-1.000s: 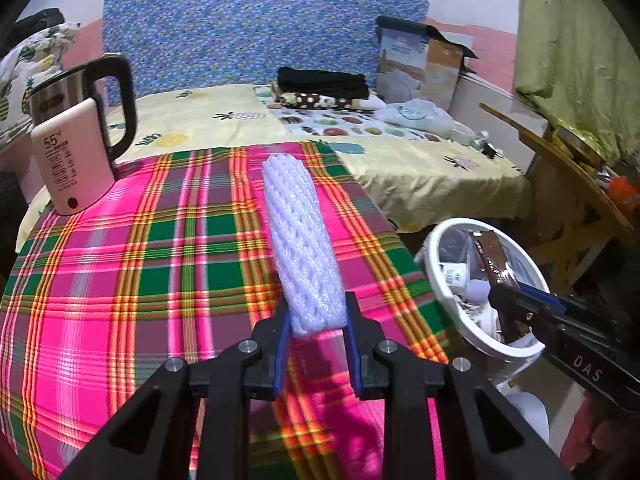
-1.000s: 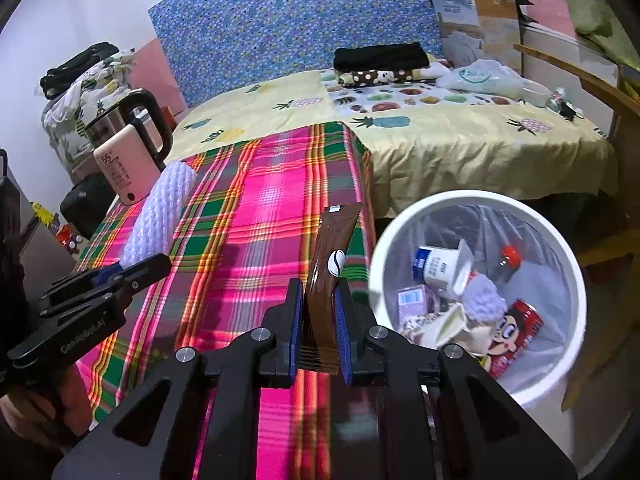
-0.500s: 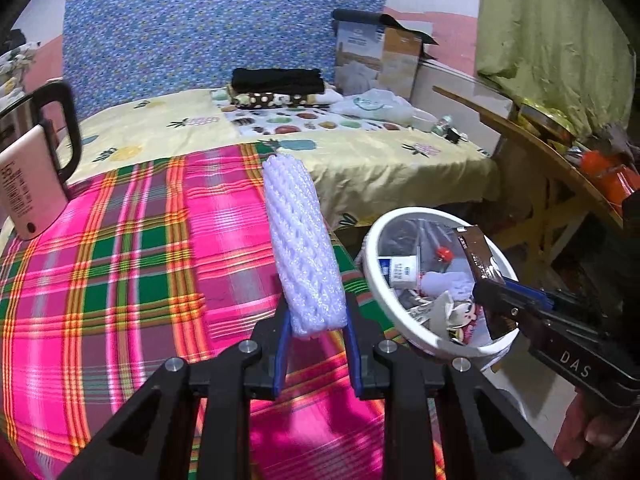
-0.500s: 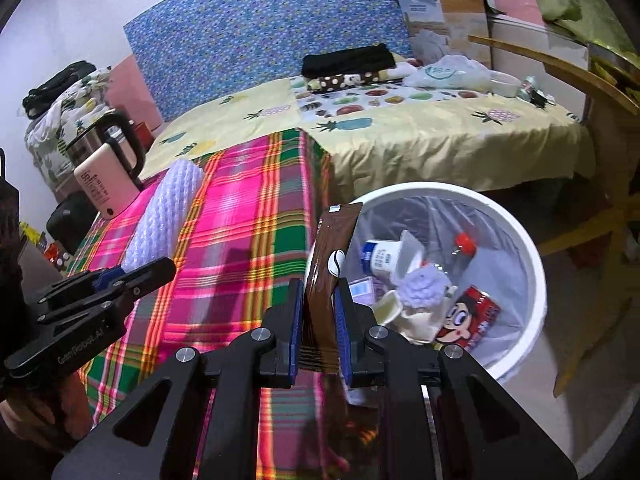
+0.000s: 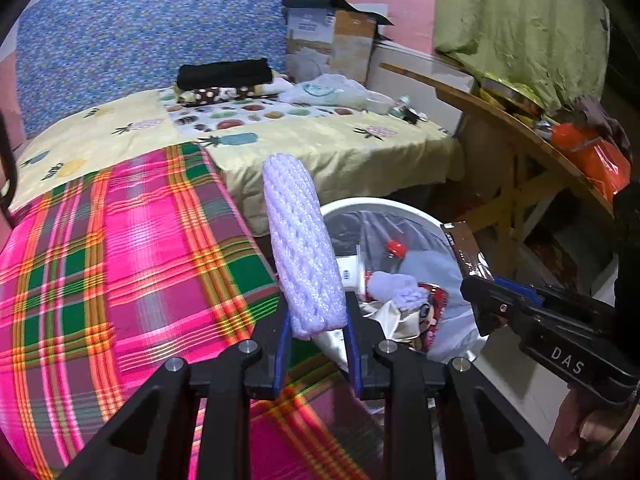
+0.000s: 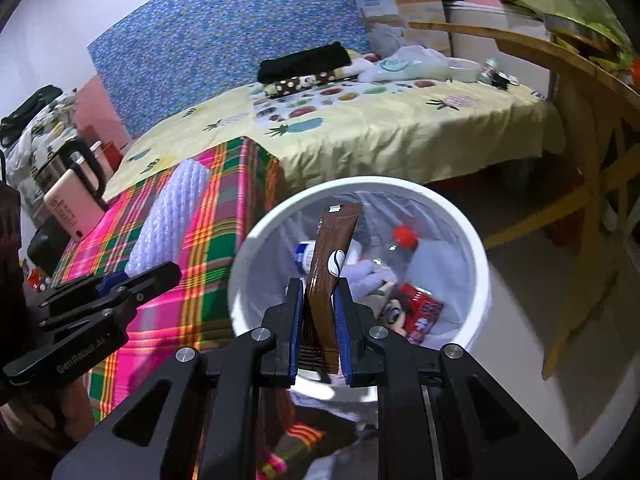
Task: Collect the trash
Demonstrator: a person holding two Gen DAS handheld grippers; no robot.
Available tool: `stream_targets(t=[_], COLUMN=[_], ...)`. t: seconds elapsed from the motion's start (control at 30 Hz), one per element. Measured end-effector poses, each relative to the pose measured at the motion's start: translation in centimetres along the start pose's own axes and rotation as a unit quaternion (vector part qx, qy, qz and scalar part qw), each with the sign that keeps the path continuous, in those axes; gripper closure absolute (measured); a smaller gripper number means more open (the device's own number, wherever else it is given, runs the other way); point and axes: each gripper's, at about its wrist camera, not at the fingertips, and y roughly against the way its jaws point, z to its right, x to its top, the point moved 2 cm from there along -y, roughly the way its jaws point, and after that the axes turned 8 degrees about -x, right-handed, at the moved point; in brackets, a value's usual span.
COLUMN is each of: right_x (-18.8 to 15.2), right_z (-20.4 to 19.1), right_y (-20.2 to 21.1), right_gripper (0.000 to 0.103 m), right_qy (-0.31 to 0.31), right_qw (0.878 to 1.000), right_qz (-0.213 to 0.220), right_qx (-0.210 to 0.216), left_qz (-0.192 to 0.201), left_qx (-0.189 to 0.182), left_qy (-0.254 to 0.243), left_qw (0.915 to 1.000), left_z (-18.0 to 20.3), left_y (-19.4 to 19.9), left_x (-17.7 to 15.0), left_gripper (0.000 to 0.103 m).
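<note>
Left gripper [image 5: 315, 334] clamped on white foam-net sleeve [image 5: 301, 248], at plaid-cloth table [image 5: 120, 264] edge by white round plastic bin [image 6: 476, 248]. Right gripper [image 6: 319, 322] clamped on brown foil sachet [image 6: 332, 256], above bin opening.

Both grippers have travelled rightward, off the plaid tablecloth [image 5: 120, 264] toward the white bin [image 6: 476, 248]. The right gripper [image 6: 318, 312], formerly above the cloth's edge, now holds the brown sachet [image 6: 334, 248] over the bin opening. The left gripper [image 5: 316, 320] now carries the white foam net [image 5: 300, 240] to the bin's left rim.
</note>
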Motion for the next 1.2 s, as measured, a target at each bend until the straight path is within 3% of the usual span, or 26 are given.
stream_targets(t=[0.77, 0.87, 1.0, 1.2], right_x=[0.3, 0.4, 0.6, 0.9], right_z=[3.2, 3.5, 4.0, 4.2], right_y=[-2.6, -2.8, -3.2, -2.9], right_gripper=[0.087, 0.087, 0.086, 0.081], right_qy=[-0.027, -0.033, -0.040, -0.041], right_qw=[0.999, 0.999, 0.999, 0.999], right_qz=[-0.033, -0.035, -0.036, -0.024], right_qx=[0.002, 0.004, 0.000, 0.001], left_qz=[-0.044, -0.043, -0.040, -0.037], left_qx=[-0.058, -0.060, -0.065, -0.068], left_qy=[-0.039, -0.038, -0.035, -0.031], left_qw=[0.9966, 0.9965, 0.9965, 0.9965], left_z=[3.0, 3.1, 3.1, 2.9], left_y=[-5.9, -6.3, -6.5, -6.4], left_x=[1.1, 1.3, 1.5, 1.7], left_gripper=[0.076, 0.072, 0.052, 0.048])
